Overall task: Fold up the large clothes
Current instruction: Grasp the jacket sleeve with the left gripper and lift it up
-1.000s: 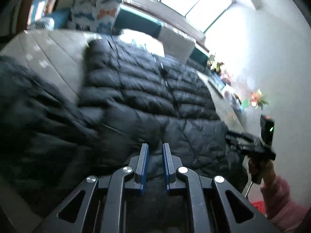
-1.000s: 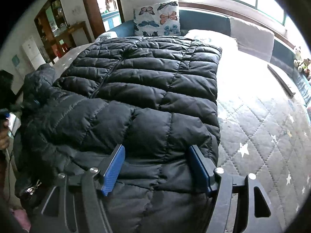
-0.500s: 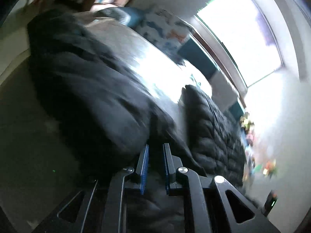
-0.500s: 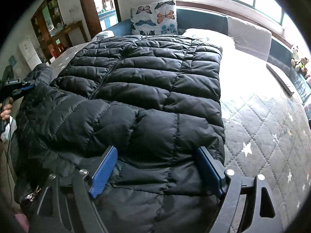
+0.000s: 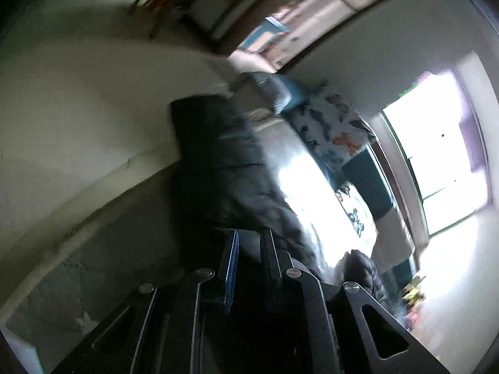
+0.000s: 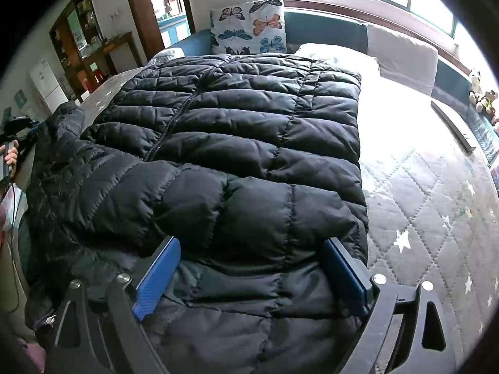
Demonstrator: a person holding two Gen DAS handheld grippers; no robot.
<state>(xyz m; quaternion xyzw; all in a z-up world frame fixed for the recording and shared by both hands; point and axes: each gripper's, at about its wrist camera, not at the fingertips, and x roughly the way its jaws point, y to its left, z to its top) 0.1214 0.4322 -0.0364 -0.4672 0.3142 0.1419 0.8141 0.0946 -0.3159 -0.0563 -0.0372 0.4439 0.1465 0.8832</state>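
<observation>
A black quilted puffer jacket (image 6: 249, 143) lies zipped and spread flat on the bed (image 6: 430, 193). My right gripper (image 6: 251, 243) hovers over its near end with the jaws opening wide. Padding bulges between the blue pads (image 6: 156, 277) but they do not press on it. In the blurred left wrist view my left gripper (image 5: 249, 237) is shut, with dark sleeve fabric (image 5: 224, 168) running out from between its fingers. The right wrist view shows that gripper (image 6: 18, 124) small at the far left, beside the sleeve (image 6: 62, 124) drawn off the bed's left edge.
A butterfly pillow (image 6: 249, 28) and grey cushions (image 6: 402, 53) line the head of the bed under the window. Stuffed toys (image 6: 482, 99) sit on the right ledge. A wooden shelf unit (image 6: 84, 46) and a doorway stand beyond the left side. A hand (image 6: 11, 155) grips the left tool.
The right jaws have spread wider over the jacket's near end. The left gripper has swung out to the left and rolled, taking the sleeve with it past the bed's edge.
</observation>
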